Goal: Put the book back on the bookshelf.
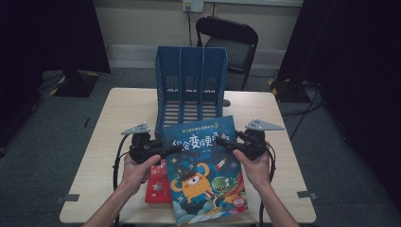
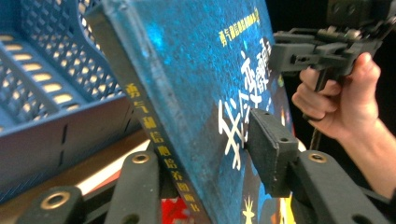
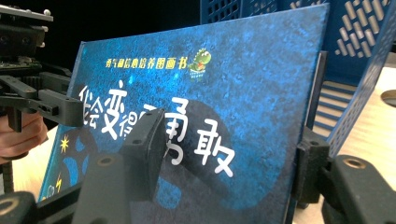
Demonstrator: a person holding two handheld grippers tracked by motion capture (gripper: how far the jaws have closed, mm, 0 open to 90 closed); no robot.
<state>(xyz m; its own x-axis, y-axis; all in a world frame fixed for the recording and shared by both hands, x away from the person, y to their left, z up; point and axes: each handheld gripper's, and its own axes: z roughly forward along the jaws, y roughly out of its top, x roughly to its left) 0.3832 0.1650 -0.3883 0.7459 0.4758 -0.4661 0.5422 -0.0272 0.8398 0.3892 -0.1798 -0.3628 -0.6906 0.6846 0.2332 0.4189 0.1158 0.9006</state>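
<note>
You've got the book [image 1: 205, 161] pinched from both sides: your left claw [image 1: 169, 150] is clamped on its spine edge and your right claw [image 1: 226, 143] is clamped on the opposite edge. It's tilted up off the table [image 1: 104, 137], top edge just in front of the blue rack [image 1: 191, 85]. A red book [image 1: 157, 187] lies flat underneath it, by your left hand [image 1: 137, 171].

We see a blue book [image 1: 206, 165] with white lettering and an orange monster. Beside our black left gripper [image 1: 165, 150] lies a red book [image 1: 157, 187]; beyond, a blue rack [image 1: 191, 85].
</note>
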